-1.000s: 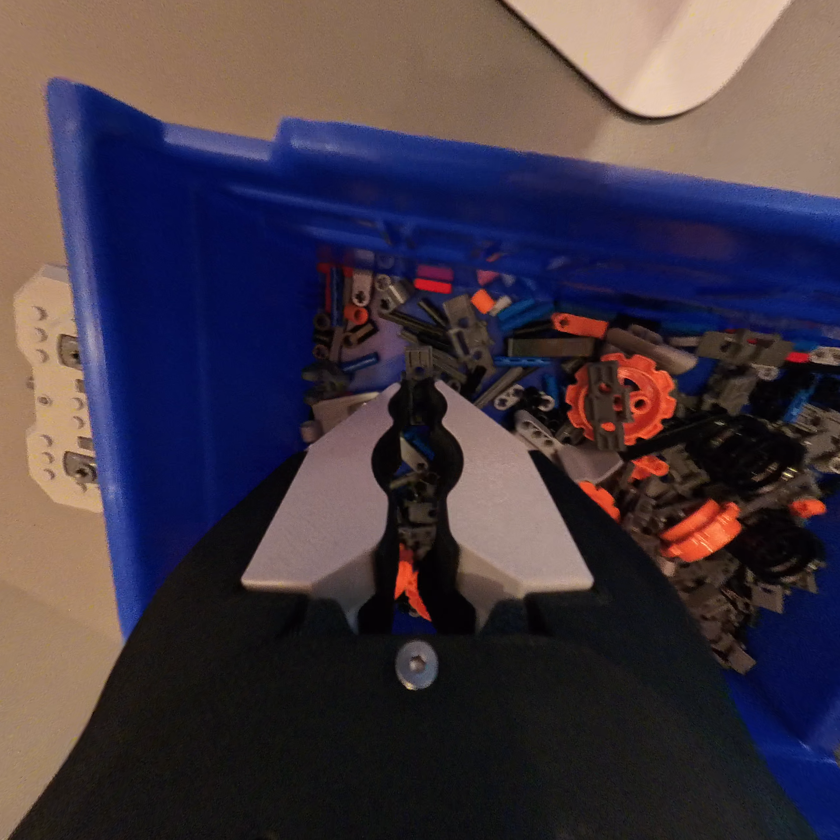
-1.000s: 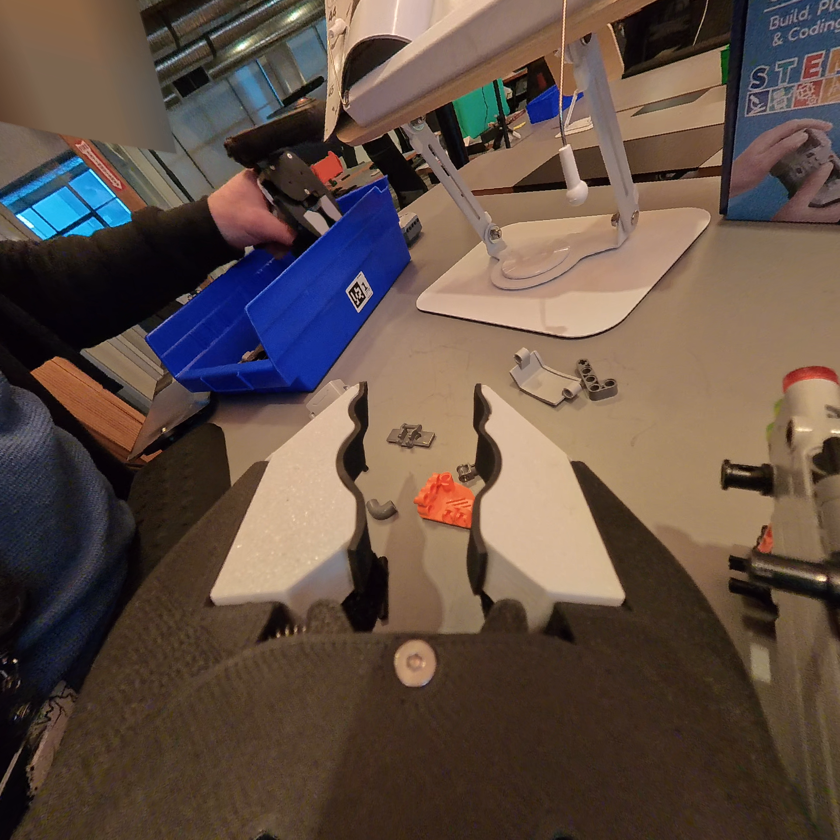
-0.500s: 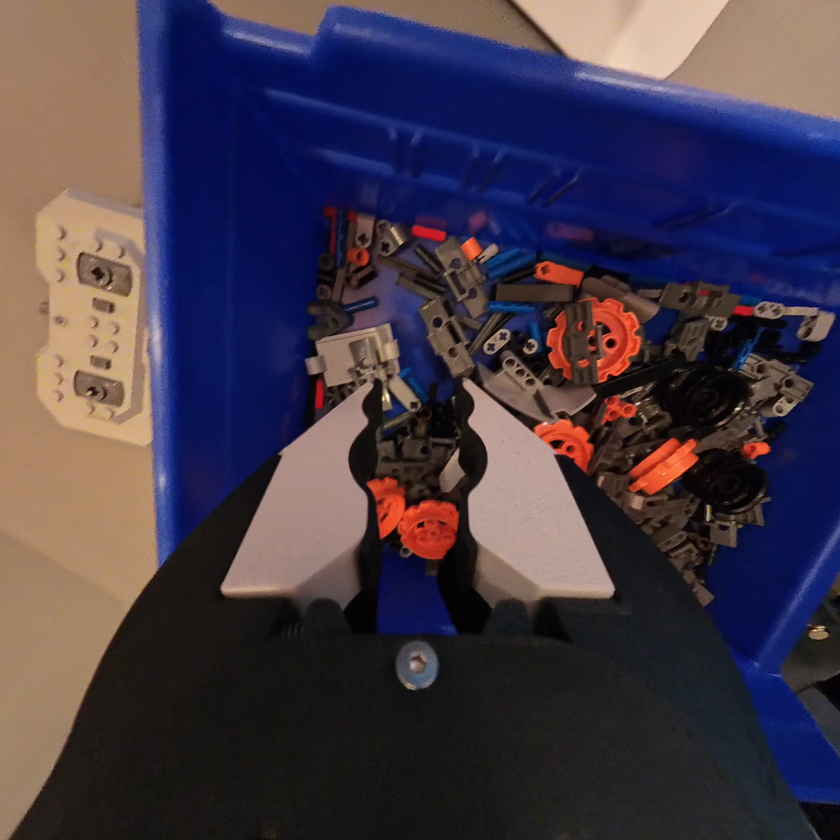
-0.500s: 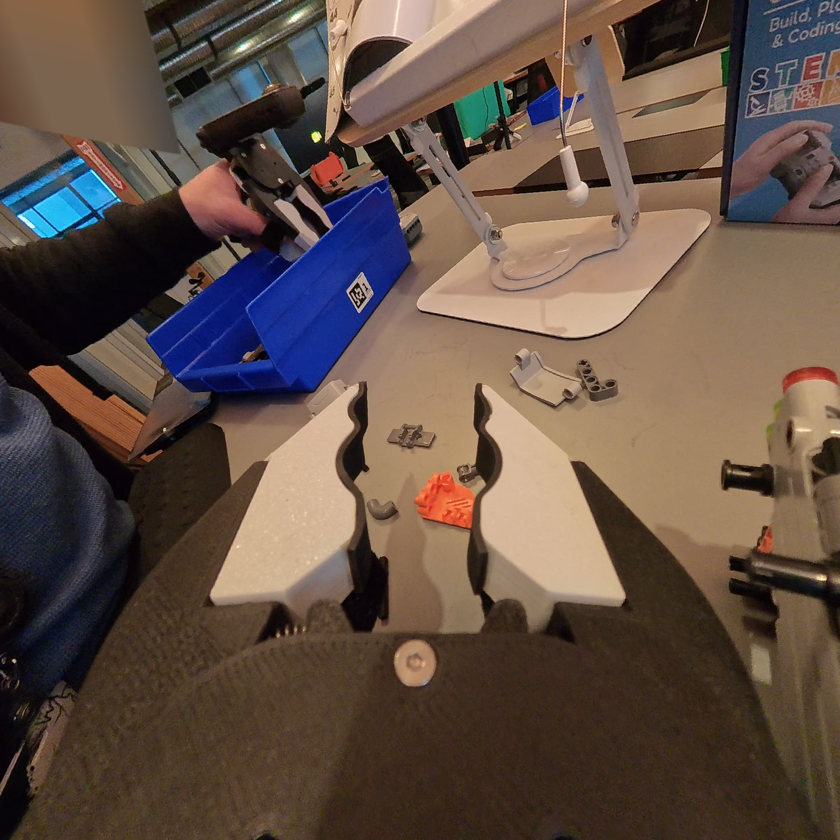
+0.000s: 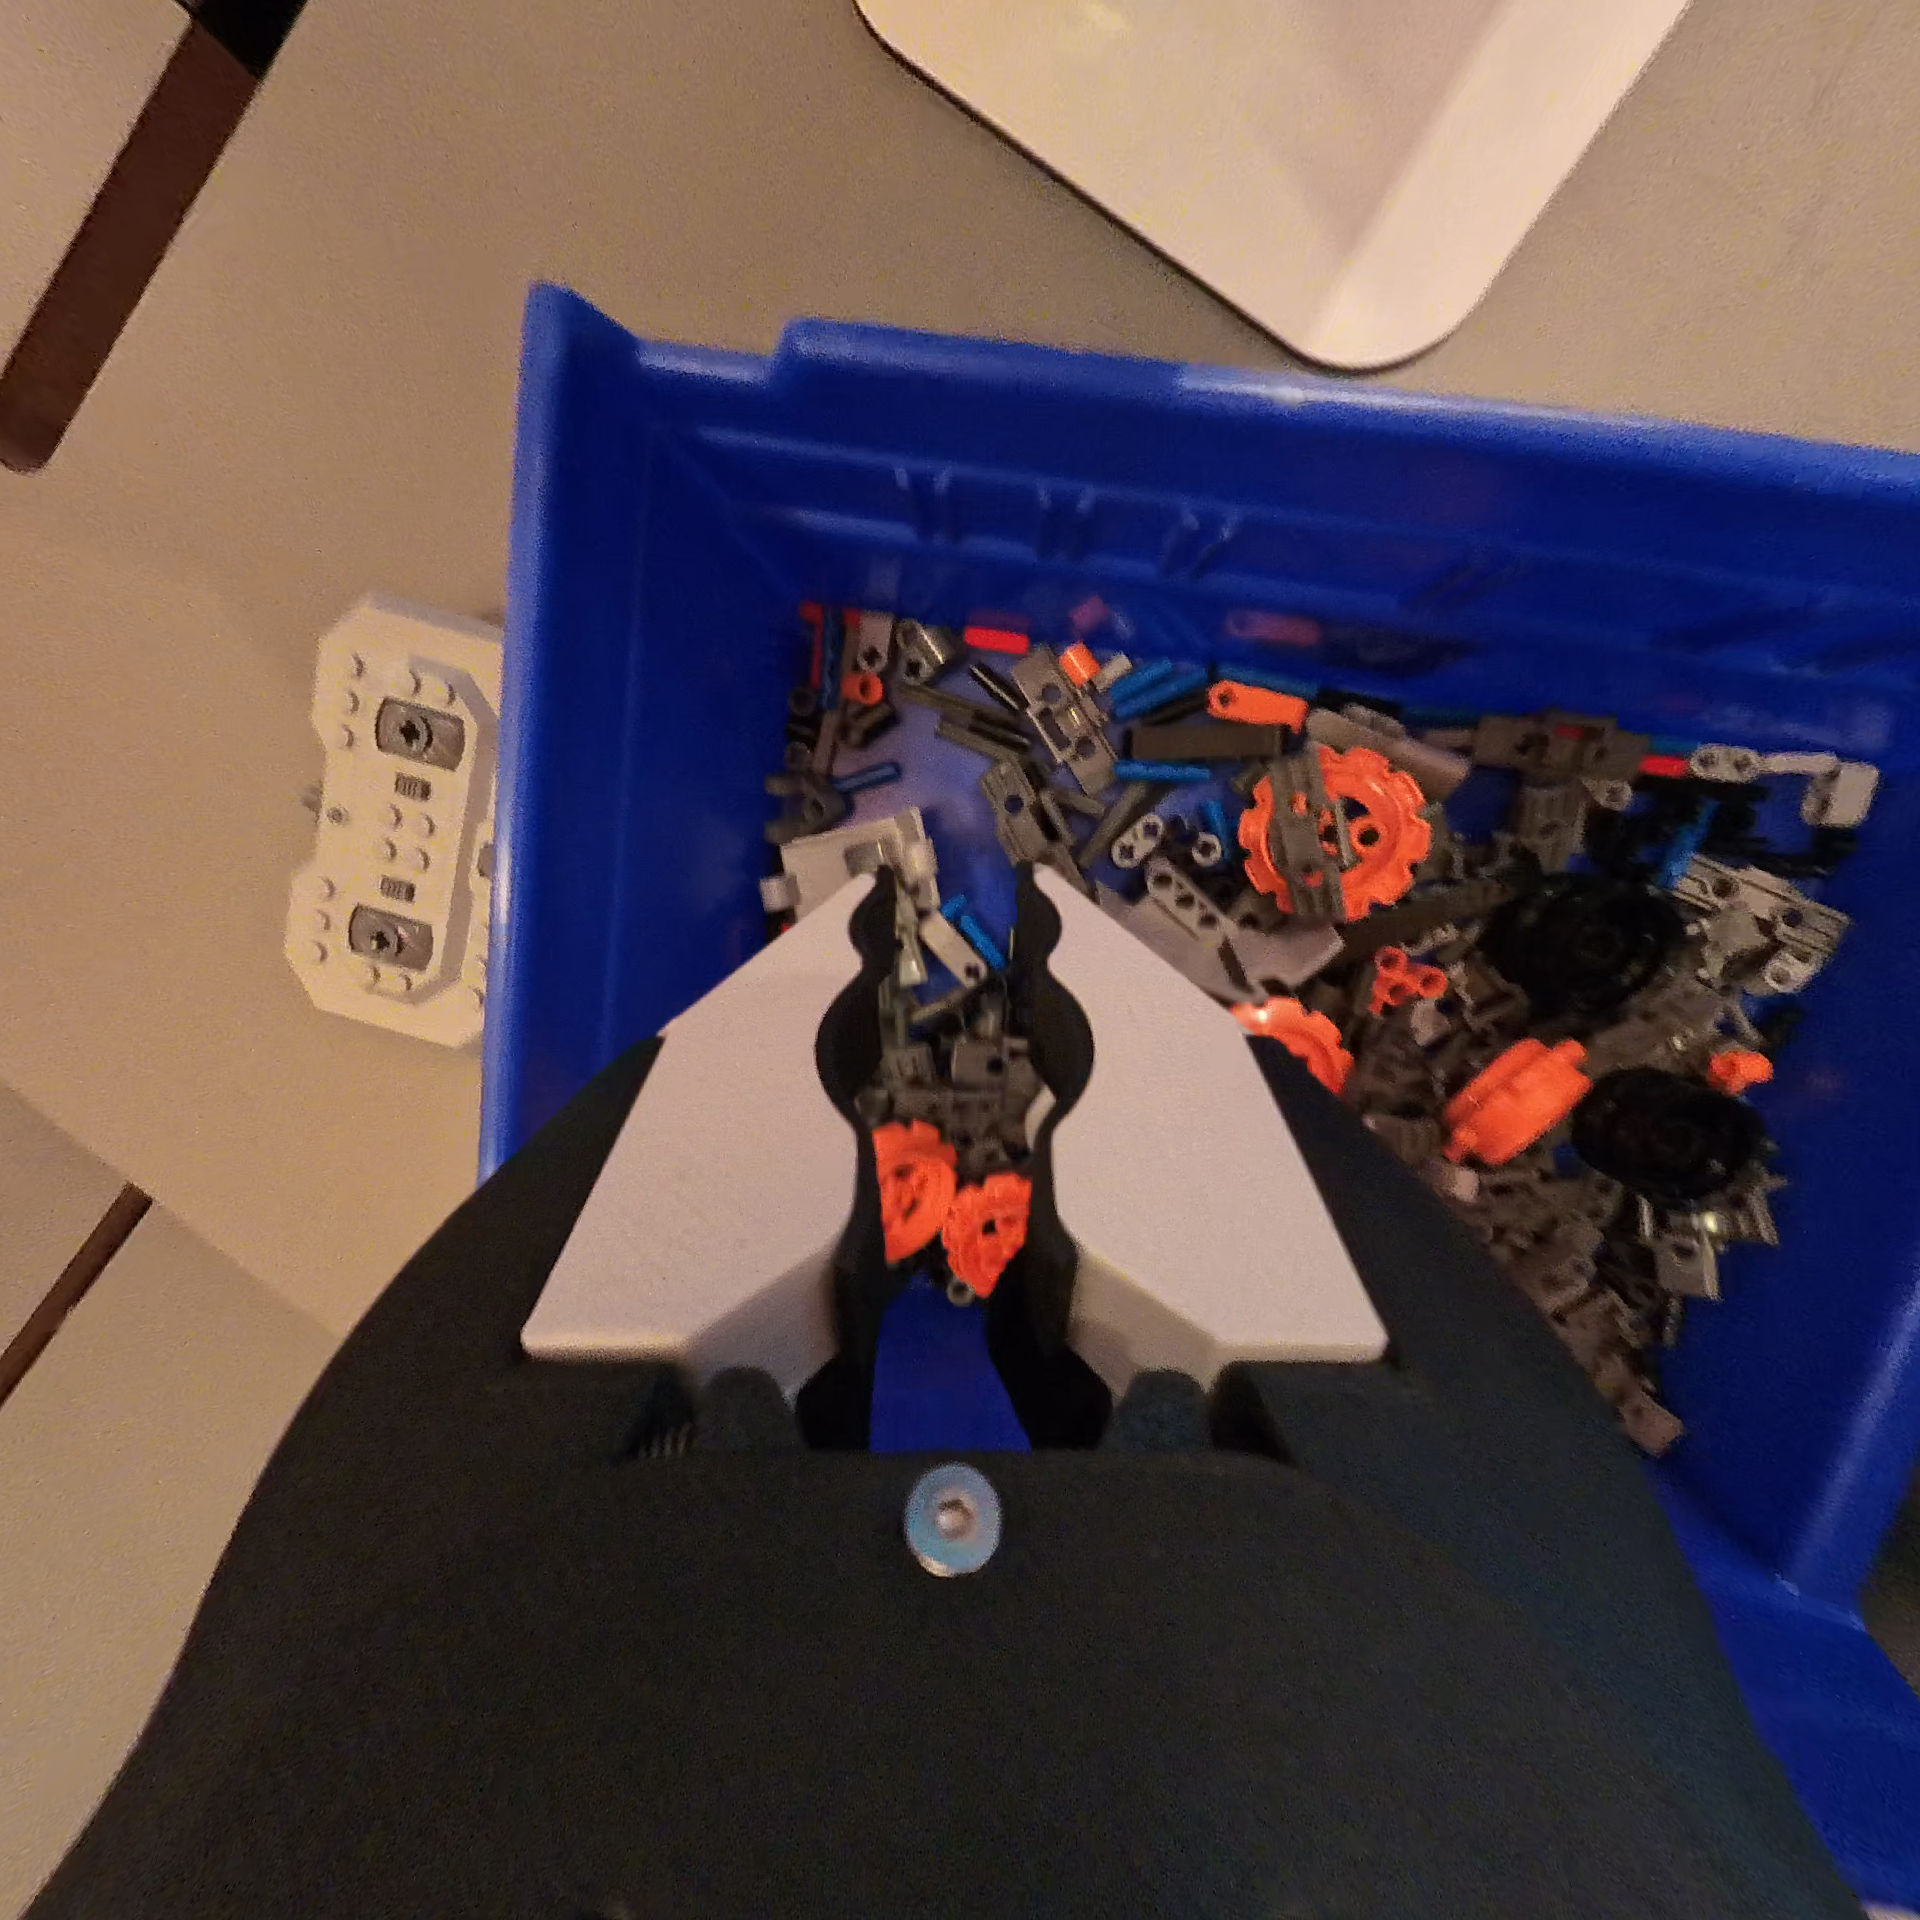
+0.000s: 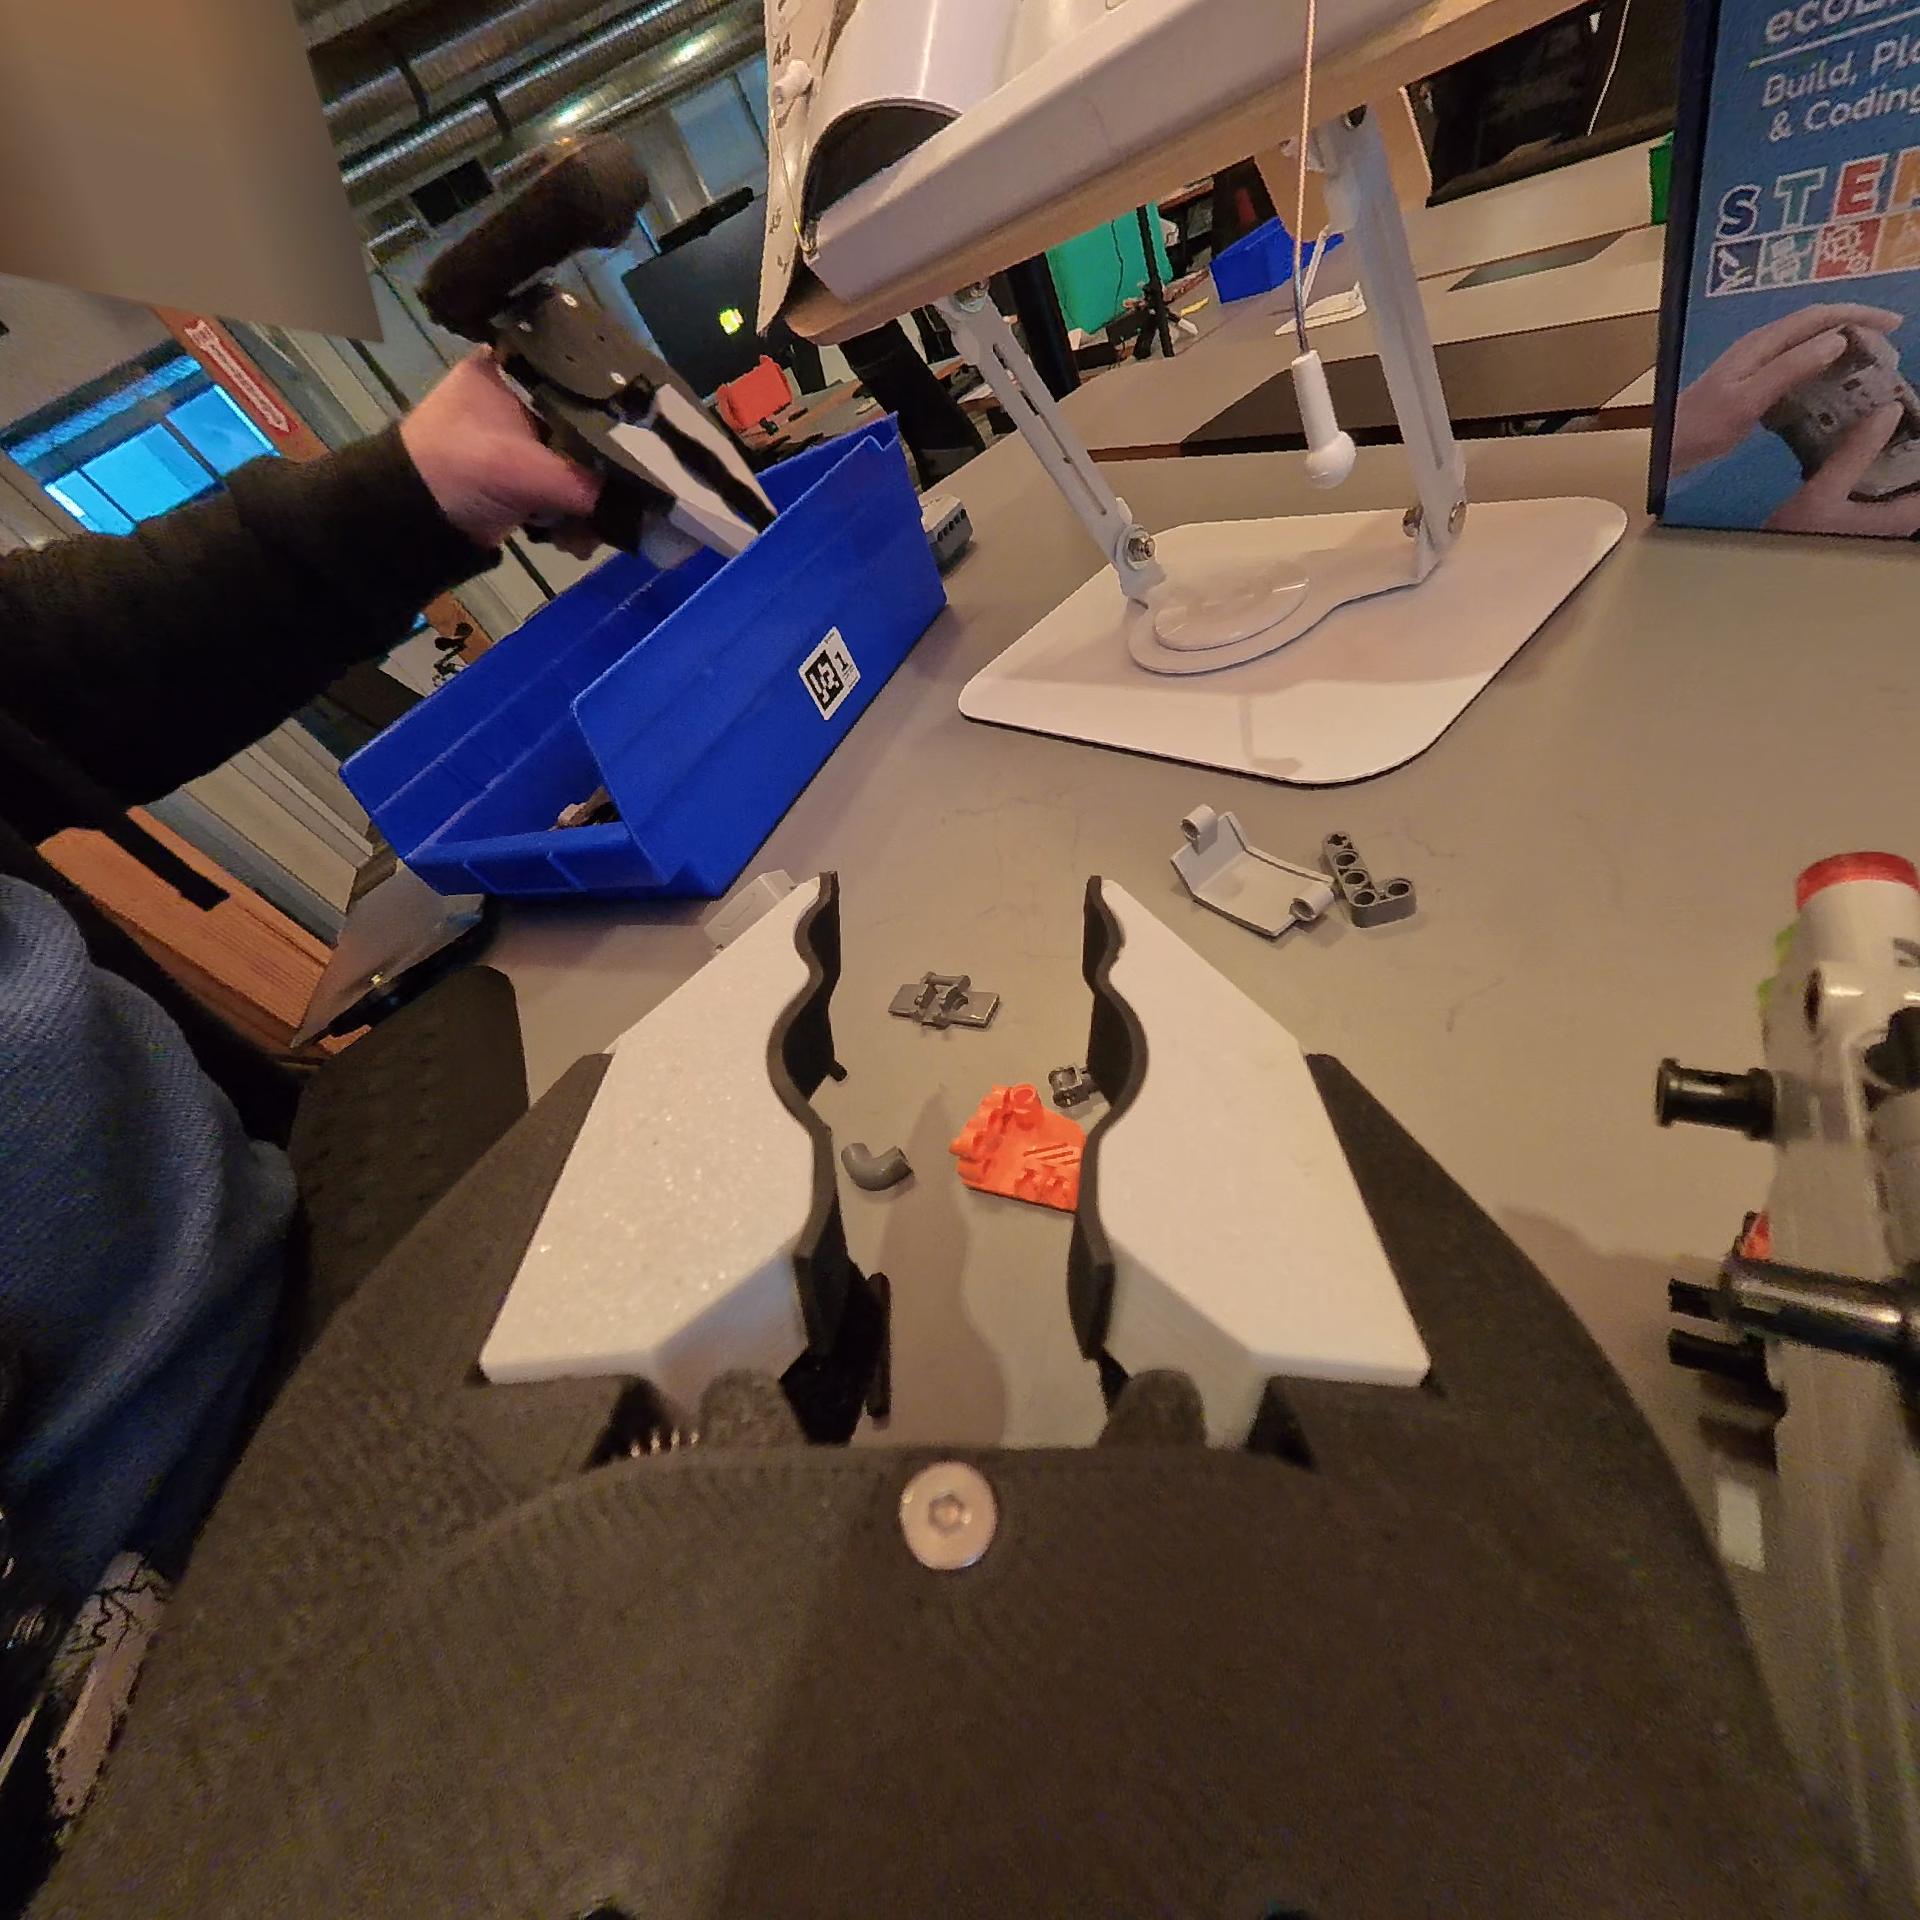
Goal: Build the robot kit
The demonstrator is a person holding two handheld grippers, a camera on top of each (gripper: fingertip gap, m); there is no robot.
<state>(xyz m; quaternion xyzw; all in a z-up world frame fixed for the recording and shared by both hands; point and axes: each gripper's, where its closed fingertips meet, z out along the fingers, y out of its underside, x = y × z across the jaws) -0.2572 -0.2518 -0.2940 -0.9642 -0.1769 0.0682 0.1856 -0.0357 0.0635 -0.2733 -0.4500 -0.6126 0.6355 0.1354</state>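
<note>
My left gripper (image 5: 956, 883) hangs open and empty above a blue bin (image 5: 1143, 384) full of loose building parts: black, grey and blue pieces, a large orange gear (image 5: 1335, 831) and two small orange gears (image 5: 956, 1195) seen between the fingers. It also shows in the right wrist view (image 6: 727, 520), held by a hand over the bin (image 6: 707, 727). My right gripper (image 6: 956, 894) is open and empty low over the grey table. Under it lie an orange piece (image 6: 1023, 1148), a grey elbow piece (image 6: 876, 1164) and a flat grey piece (image 6: 943, 1003).
A white block with holes (image 5: 390, 821) lies against the bin's left wall. A white stand base (image 6: 1299, 665) sits behind, with a light grey panel (image 6: 1242, 868) and a dark beam (image 6: 1366, 894) before it. A partly built model (image 6: 1849, 1143) stands at right, a blue box (image 6: 1797, 260) behind it. There is about 40 cm between the tips of the two grippers.
My left gripper has risen out of the bin and its fingers have parted from nearly shut to open. The right gripper has not moved.
</note>
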